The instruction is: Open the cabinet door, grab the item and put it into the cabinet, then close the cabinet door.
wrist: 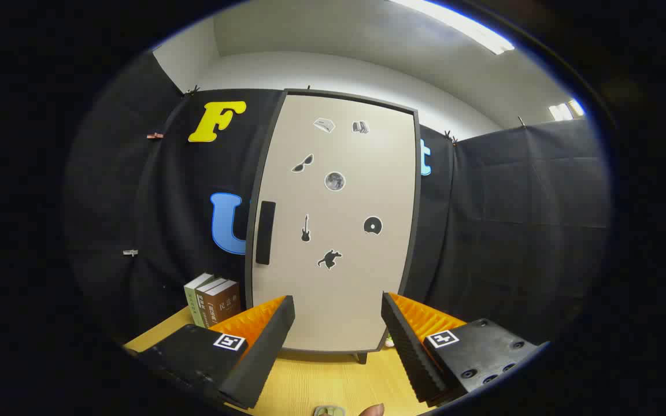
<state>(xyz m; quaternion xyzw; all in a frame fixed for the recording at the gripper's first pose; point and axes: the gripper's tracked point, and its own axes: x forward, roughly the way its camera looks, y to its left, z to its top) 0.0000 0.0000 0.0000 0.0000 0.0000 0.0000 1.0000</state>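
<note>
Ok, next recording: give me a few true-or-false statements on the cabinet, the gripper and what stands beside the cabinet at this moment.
1. The tall beige cabinet door with a dark frame is shut. True.
2. The gripper is shut on the black vertical door handle. False: its fingers are spread apart with nothing between them, and the handle lies well beyond them.
3. Upright books stand beside the cabinet, on the handle's side. True.
4. The cabinet door is plain. False: several small dark stickers are on it.
5. The cabinet stands on a light wooden tabletop. True.
</note>
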